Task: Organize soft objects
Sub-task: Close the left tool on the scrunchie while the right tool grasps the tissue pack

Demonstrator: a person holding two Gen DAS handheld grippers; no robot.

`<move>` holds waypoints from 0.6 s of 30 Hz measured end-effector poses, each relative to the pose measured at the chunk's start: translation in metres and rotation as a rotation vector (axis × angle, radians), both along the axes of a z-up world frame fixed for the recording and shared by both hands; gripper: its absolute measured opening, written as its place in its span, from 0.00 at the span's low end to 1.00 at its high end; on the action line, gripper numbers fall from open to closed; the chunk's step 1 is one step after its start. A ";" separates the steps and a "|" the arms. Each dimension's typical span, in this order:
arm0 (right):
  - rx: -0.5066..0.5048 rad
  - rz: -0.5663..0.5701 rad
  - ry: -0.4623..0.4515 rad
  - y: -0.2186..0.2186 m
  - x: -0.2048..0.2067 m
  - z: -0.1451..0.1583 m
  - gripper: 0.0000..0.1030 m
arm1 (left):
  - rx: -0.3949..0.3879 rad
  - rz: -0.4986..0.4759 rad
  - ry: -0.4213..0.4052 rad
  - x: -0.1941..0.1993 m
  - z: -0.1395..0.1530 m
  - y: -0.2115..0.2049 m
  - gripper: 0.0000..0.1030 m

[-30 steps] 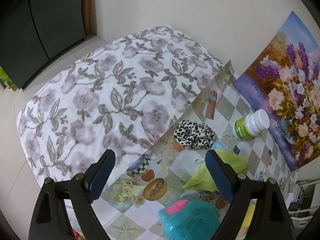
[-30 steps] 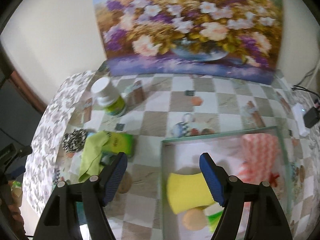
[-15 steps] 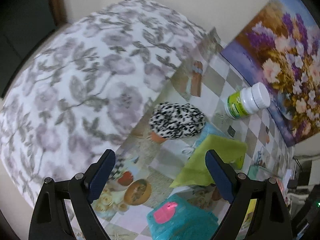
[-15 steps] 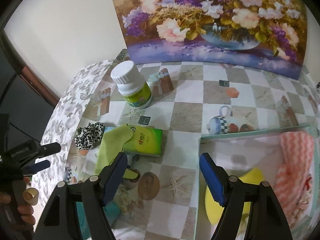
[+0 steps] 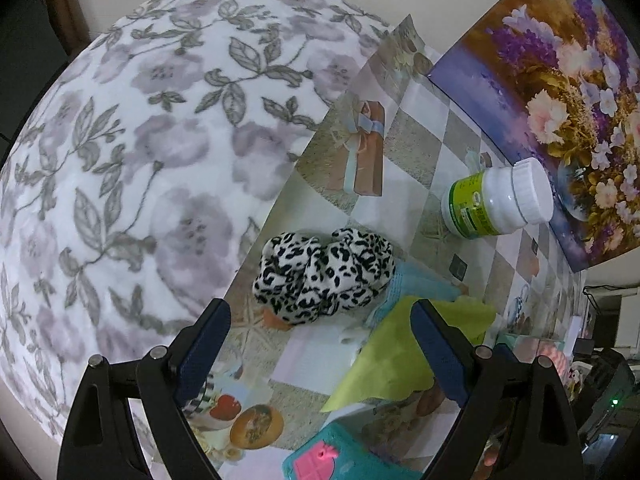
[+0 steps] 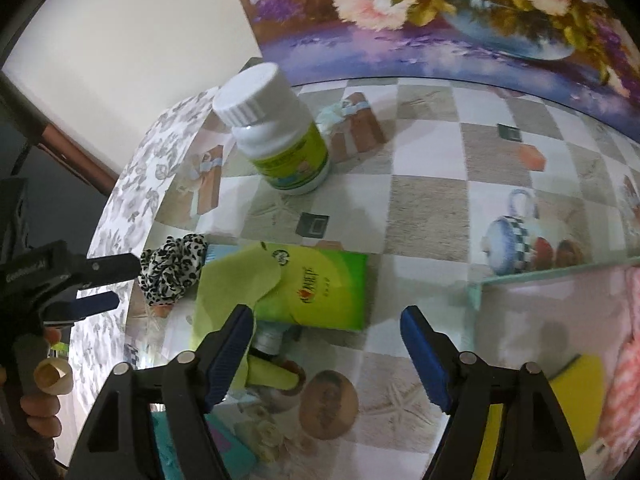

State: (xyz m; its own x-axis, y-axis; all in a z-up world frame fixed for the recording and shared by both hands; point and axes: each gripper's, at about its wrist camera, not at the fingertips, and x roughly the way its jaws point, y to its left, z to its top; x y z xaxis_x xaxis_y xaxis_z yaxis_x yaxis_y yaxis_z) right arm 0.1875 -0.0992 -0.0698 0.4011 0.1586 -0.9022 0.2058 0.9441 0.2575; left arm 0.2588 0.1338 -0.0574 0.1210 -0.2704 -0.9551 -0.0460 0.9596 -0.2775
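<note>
A black-and-white leopard-print scrunchie [image 5: 324, 276] lies on the patterned tablecloth, just ahead of my open, empty left gripper [image 5: 320, 344]. It also shows in the right wrist view [image 6: 174, 268], with the left gripper [image 6: 108, 284] beside it. A lime-green cloth [image 5: 404, 360] lies partly over a green tissue pack [image 6: 320, 292]. My right gripper [image 6: 326, 344] is open and empty just before the tissue pack. A glass tray [image 6: 476, 292] at the right holds a yellow sponge [image 6: 580, 376] and a pink checked cloth [image 6: 624, 380].
A white bottle with a green label [image 6: 276, 132] stands behind the tissue pack. A flower painting [image 6: 460, 12] leans on the wall. A teal cloth with a pink mark [image 5: 332, 456] lies near me. A floral-covered cushion [image 5: 140, 160] is left of the table.
My left gripper has moved closer to the scrunchie, which now fills more of its view. My right gripper has swung left from over the glass tray to the tissue pack and bottle.
</note>
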 end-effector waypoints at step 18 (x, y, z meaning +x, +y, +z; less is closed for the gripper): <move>0.009 -0.010 0.036 0.006 0.017 -0.023 0.66 | 0.006 -0.021 0.045 0.016 -0.025 -0.015 0.81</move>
State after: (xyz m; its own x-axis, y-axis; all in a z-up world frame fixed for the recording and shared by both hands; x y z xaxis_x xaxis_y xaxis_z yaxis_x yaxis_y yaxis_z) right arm 0.2041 -0.0932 -0.0924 0.3700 0.1630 -0.9146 0.2247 0.9396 0.2584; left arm 0.2748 0.1190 -0.0828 0.0720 -0.2670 -0.9610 -0.0378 0.9621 -0.2702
